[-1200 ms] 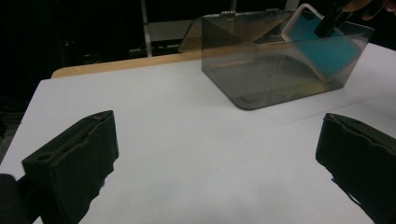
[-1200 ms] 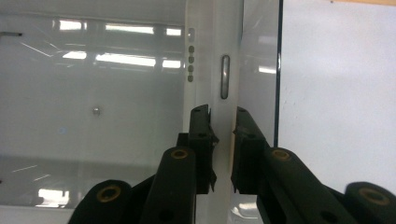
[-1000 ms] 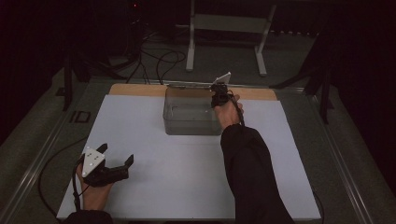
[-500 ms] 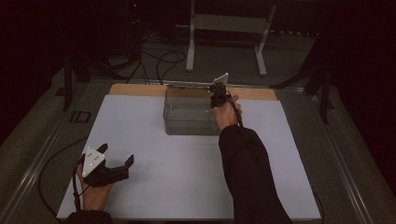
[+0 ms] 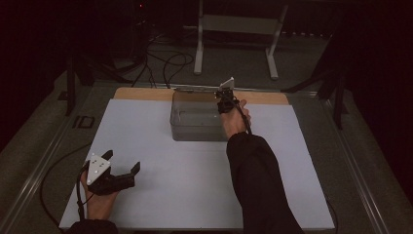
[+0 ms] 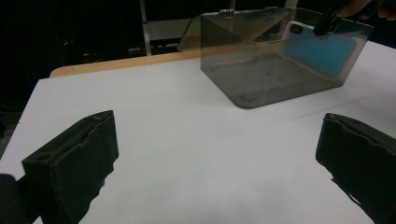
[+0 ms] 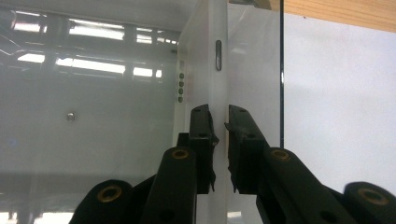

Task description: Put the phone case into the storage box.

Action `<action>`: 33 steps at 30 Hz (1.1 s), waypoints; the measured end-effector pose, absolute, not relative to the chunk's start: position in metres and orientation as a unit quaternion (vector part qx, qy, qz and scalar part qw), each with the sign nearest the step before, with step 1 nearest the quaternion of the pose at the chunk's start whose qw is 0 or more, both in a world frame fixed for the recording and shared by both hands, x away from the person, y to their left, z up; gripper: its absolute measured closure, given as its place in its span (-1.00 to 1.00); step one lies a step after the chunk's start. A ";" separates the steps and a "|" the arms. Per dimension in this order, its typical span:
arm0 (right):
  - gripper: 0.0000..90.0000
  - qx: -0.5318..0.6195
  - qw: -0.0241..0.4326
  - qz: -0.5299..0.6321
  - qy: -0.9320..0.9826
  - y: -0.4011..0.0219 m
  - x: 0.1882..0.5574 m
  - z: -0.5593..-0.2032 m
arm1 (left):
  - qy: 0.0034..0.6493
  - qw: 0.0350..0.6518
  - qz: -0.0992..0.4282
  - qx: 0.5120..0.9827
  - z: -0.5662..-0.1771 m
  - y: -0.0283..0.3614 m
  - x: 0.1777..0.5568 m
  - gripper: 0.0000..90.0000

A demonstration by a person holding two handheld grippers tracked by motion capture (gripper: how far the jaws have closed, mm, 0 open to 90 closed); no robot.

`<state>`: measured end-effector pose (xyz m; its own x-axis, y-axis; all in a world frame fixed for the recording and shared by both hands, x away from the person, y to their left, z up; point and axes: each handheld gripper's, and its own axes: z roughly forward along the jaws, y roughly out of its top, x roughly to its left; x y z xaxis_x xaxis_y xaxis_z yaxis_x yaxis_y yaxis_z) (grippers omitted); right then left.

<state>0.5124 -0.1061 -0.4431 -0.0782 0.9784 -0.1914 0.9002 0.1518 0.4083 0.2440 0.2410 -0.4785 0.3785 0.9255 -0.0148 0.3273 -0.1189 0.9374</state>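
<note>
- The left gripper (image 5: 122, 164) lies low over the near-left part of the white table sheet (image 5: 146, 146), held in the person's left hand (image 5: 100, 202); its jaws stand wide apart with bare sheet between them. The left gripper view cuts off both jaws at its bottom corners.
- Toward the far middle of the table stands a clear smoky plastic box (image 5: 197, 117), open at the top. From above its walls are dim and what it holds is hard to make out.
- In the left gripper view the box (image 6: 280, 60) shows a flat white device with a blue face (image 6: 322, 53) standing on edge against its far right wall — tinted plastic blurs the details.
- The right gripper (image 5: 225, 100) reaches over the box's right end, the person's dark sleeve (image 5: 258, 185) stretching back to the near edge.
- In the right gripper view, the jaws are drawn narrow, clamped on the device's thin white edge (image 7: 217, 60) — a side button and small dots show above them; the device's lower end is hidden behind the jaws.
</note>
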 end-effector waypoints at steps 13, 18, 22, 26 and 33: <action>0.63 0.637 0.206 0.116 0.733 -0.109 0.511 -0.440 | 0.461 0.477 0.313 0.679 -0.479 0.240 0.244 -1.00; 0.54 0.622 0.214 0.130 0.742 -0.109 0.507 -0.435 | 0.462 0.477 0.313 0.679 -0.479 0.241 0.244 -1.00; 0.46 0.612 0.217 0.144 0.747 -0.110 0.504 -0.429 | 0.461 0.476 0.313 0.680 -0.479 0.240 0.244 -1.00; 0.37 0.602 0.217 0.159 0.752 -0.113 0.502 -0.424 | 0.461 0.476 0.313 0.680 -0.479 0.240 0.245 -1.00; 0.24 0.583 0.217 0.183 0.761 -0.117 0.499 -0.418 | 0.461 0.475 0.313 0.681 -0.480 0.240 0.245 -1.00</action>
<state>0.4995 -0.1168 -0.4181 -0.2249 0.9673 -0.1170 0.8087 0.2523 0.5314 0.2448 0.2403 -0.4795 0.3788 0.9254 -0.0120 0.3312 -0.1235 0.9354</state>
